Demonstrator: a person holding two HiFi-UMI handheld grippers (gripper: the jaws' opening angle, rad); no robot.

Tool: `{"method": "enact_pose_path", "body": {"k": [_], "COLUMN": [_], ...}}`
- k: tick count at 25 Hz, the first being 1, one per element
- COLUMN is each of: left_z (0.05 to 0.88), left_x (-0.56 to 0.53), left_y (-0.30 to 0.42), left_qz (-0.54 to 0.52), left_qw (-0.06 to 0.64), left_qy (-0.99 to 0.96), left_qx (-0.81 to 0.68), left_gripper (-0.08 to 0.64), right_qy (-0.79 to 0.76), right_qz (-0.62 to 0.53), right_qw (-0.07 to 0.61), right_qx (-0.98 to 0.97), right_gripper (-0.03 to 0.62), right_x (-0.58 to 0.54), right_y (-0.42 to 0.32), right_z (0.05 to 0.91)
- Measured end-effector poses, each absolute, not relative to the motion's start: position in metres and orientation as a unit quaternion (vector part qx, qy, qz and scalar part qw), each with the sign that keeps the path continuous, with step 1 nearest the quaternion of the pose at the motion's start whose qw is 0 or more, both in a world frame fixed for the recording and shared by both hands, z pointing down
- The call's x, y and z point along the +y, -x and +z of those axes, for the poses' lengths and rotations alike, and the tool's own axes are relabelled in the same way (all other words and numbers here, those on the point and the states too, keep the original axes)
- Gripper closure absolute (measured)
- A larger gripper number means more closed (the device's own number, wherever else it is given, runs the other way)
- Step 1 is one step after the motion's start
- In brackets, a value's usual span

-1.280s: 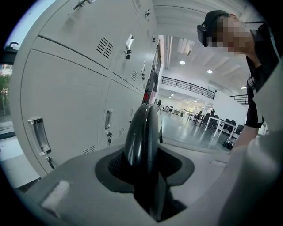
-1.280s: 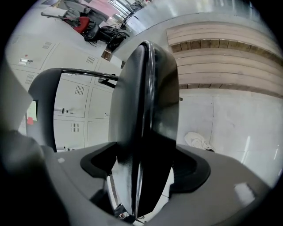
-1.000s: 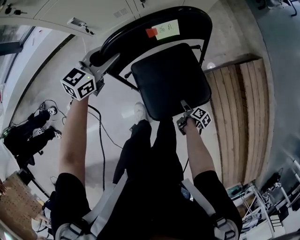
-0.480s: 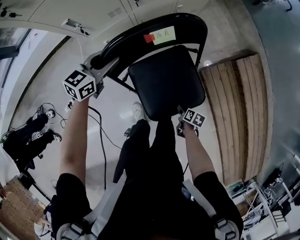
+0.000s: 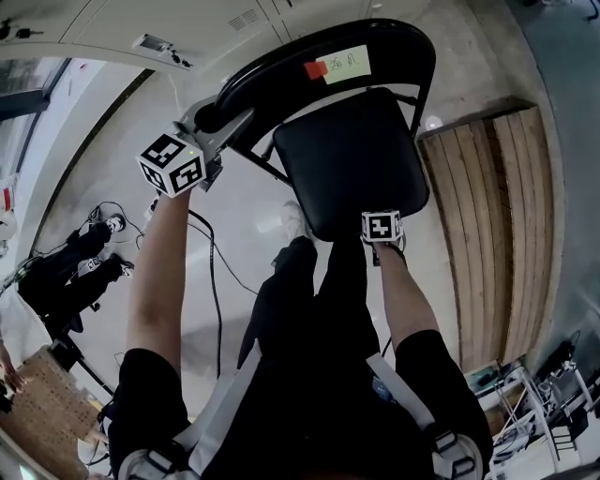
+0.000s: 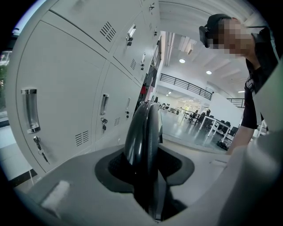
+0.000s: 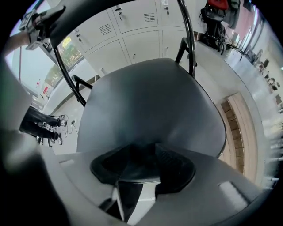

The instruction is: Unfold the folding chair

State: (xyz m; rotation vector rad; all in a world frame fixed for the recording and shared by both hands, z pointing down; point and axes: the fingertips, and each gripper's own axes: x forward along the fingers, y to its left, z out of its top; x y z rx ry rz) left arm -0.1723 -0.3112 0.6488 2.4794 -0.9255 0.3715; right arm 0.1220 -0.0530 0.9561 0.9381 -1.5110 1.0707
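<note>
- Black metal folding chair point(image 5: 281, 56) stands on the pale polished floor point(image 5: 244, 211), just in front of the person's legs. Grey metal lockers point(image 5: 187, 28) are behind its backrest. A wooden slatted platform point(image 5: 487, 216) is just beside its right side.
- Open floor lies only to the chair's left. A black cable point(image 5: 211, 272) runs across it, and dark equipment point(image 5: 75, 272) sits well apart near the floor's left edge.
- Left gripper point(image 5: 217, 120): jaws clamped on the curved top edge of the backrest at its left end. The rim runs straight between the pads point(image 6: 177, 165).
- Right gripper point(image 5: 381, 236): points steeply down at the front edge of the black padded seat point(image 5: 352, 159). Its jaws have just been closing, and in the right gripper view they sit pressed on the seat's lip.
- Hidden: the chair's legs are mostly under the seat, and only side tubes point(image 7: 188, 35) show. In the head view the right jaws are covered by the gripper's own marker cube. The writing on the yellow note point(image 5: 342, 64) beside the red tag point(image 5: 315, 68) is too small to read.
- Versus a second ago: the right gripper has rolled, so its cube now faces flat up. It has also shifted from the seat's front right corner toward mid-edge. The left grip is unchanged and the seat's tilt looks about the same.
</note>
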Motion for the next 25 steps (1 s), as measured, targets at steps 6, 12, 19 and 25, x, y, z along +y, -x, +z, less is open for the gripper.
{"method": "enact_pose_path", "body": {"k": [6, 12, 19, 25], "left_z": [0.658, 0.670, 0.672, 0.652], "left_x": [-0.319, -0.326, -0.327, -0.330], "left_y": [0.179, 0.182, 0.183, 0.201], "left_qz": [0.125, 0.108, 0.055, 0.059], "left_qw": [0.225, 0.230, 0.252, 0.212], "left_qy": [-0.906, -0.905, -0.897, -0.887], "left_qx": [-0.338, -0.340, -0.358, -0.406], "left_gripper": [0.407, 0.399, 0.391, 0.328], "right_qy": [-0.379, -0.379, -0.406, -0.458], "right_qz": [0.465, 0.470, 0.446, 0.408], "right_qw": [0.516, 0.523, 0.506, 0.482], "right_qx": [-0.611, -0.601, -0.617, -0.626], "right_gripper": [0.419, 0.422, 0.423, 0.546], "right_x": [-0.048, -0.037, -0.041, -0.069], "right_y": [-0.120, -0.124, -0.120, -0.124], "right_z": [0.970, 0.982, 0.985, 0.940]}}
